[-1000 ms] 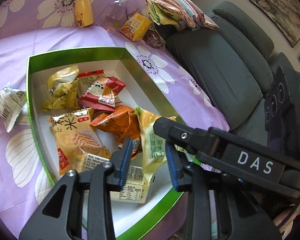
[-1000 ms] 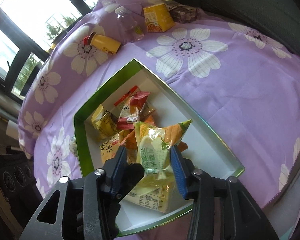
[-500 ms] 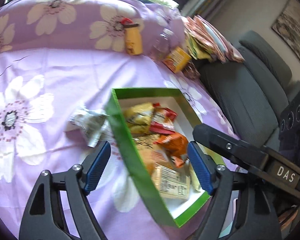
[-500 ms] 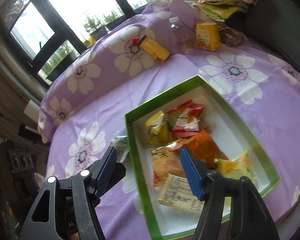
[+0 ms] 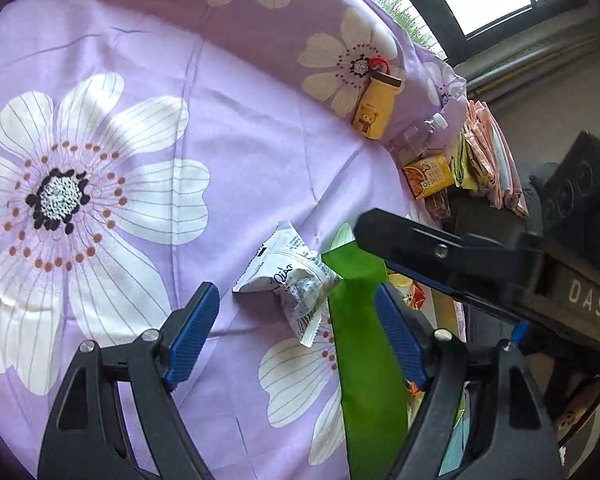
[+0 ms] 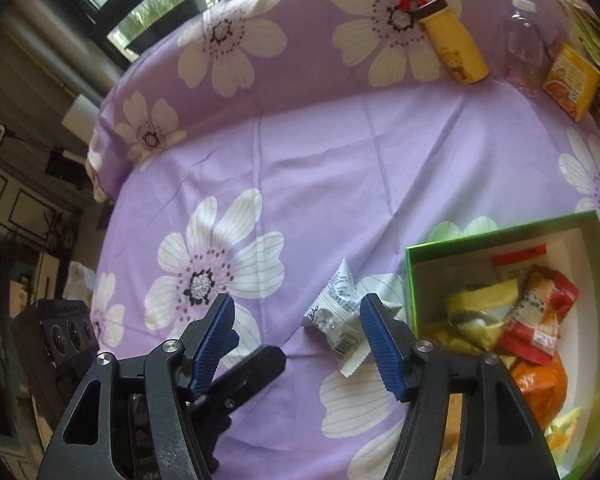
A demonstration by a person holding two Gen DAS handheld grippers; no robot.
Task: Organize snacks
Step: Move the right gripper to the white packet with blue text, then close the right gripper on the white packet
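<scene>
A white snack packet point(image 5: 288, 284) point(image 6: 336, 316) lies on the purple flowered cloth, just left of the green box point(image 5: 360, 340) point(image 6: 500, 236). Several snack packs point(image 6: 536, 312) in yellow, red and orange fill the box. My left gripper point(image 5: 296, 332) hangs open over the packet and the box's green wall, with nothing pressed between its pads. My right gripper point(image 6: 298, 340) is open too; the packet lies beyond its right finger point(image 6: 382, 344), untouched. In the left wrist view the right gripper's black body point(image 5: 440, 252) crosses above the box.
Along the far edge of the cloth lie a yellow bear bottle point(image 5: 376, 110) point(image 6: 456, 52), a clear plastic bottle point(image 5: 420, 136) point(image 6: 524, 48) and an orange carton point(image 5: 428, 176) point(image 6: 572, 80). Folded cloths point(image 5: 484, 160) are stacked beyond them. A black device point(image 6: 68, 336) sits at the left.
Both grippers opened and swung left from over the box to the white packet on the cloth. The right one let go of a yellow-green pack, which stayed in the box.
</scene>
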